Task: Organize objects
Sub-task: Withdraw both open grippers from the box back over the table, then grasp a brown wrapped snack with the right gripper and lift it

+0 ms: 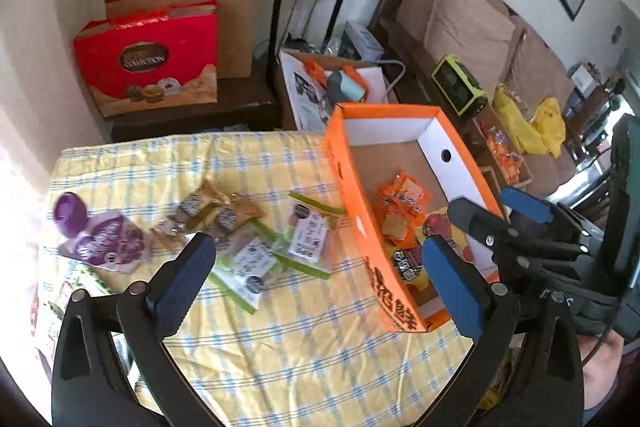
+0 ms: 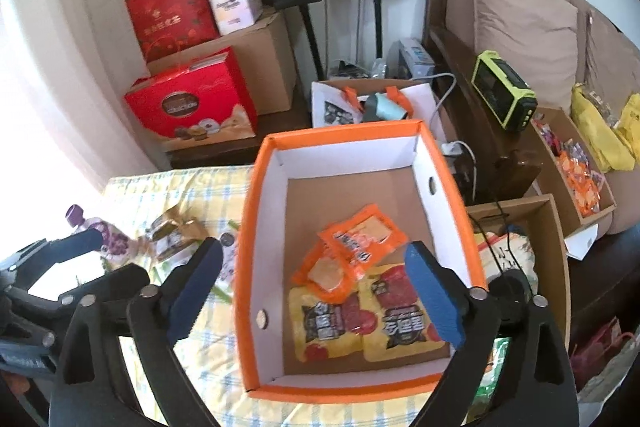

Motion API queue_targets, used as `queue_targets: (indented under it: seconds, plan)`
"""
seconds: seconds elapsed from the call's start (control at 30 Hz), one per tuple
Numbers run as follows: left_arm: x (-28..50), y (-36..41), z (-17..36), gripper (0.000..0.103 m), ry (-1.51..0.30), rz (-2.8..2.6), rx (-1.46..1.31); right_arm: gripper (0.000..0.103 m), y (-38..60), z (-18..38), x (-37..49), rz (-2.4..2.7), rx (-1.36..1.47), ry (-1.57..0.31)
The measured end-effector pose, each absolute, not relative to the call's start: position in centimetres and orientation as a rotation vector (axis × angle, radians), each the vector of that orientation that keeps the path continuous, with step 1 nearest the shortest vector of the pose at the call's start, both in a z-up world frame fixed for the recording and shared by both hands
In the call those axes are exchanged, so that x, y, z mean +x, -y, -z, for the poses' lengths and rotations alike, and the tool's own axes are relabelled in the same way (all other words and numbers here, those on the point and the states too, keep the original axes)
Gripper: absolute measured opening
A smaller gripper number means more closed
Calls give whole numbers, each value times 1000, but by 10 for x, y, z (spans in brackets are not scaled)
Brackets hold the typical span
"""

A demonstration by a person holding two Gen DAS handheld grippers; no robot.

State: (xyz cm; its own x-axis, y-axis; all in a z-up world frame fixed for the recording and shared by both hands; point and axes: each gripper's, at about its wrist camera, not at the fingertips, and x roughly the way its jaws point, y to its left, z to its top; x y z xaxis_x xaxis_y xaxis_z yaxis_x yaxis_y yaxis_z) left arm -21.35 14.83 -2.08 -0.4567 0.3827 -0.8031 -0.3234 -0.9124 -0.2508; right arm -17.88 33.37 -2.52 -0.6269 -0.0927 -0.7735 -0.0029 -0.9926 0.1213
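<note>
The box [image 2: 246, 227] is orange outside and white inside. The tablecloth [image 1: 280, 327] has yellow and blue checks. One pouch [image 1: 102, 239] is purple. Two packets [image 2: 360, 239] in the box are orange.

both grippers, left gripper [image 1: 320, 263] and right gripper [image 2: 316, 283], have black plastic frames, blue finger pads [image 1: 454, 287], silver rivets [image 2: 476, 293].

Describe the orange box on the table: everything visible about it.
The orange box is an open-topped cardboard tray: orange outside and along the rim, white inner walls, brown floor. Round holes pierce its side walls, and dark characters are printed on its outer left side. It sits upright on the yellow checked tablecloth at the table's right. Inside lie two orange snack packets overlapping two yellow-and-red packets. Neither hand-held gripper visibly touches it.
</note>
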Motion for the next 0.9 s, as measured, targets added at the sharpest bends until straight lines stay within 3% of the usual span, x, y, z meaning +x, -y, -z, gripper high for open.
queue_targets:
  seconds: [0.3, 0.9]
  plan:
    - [-197, -107, 2, 103, -87, -2482, -1260, 100, -308, 23, -168, 2716, 1318, 147]
    - [-180, 8, 18, 103, 114, -2535, -1324, 101, -228, 46, -186, 2532, 1340, 82]
